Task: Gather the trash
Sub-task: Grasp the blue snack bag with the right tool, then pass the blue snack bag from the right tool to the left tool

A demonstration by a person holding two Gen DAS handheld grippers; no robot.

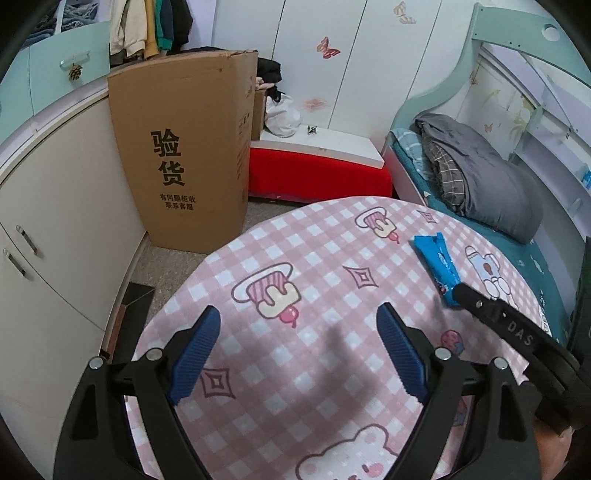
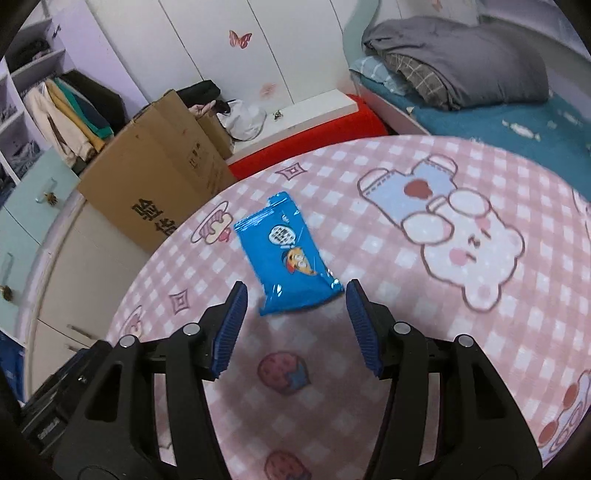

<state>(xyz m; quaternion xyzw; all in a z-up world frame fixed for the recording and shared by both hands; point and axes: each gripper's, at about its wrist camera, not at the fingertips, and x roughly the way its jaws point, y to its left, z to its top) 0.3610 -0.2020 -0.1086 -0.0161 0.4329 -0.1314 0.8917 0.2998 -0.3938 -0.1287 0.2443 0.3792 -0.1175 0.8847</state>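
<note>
With the right gripper (image 2: 295, 295) jaws apart just short of the blue snack wrapper (image 2: 286, 254) lying flat on the pink checked tablecloth (image 2: 369, 406), and the left gripper (image 1: 299, 317) wide apart and empty, closing may pinch cloth or skid the thin wrapper away.

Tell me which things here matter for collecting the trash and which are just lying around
For the job:
- blue snack wrapper, lying flat on the pink checked tablecloth
- right gripper, open, just short of the wrapper
- left gripper, open, nothing between its fingers

Just lying about:
- cardboard box
- grey blanket on the bed
- hanging clothes
- red cloth
</note>
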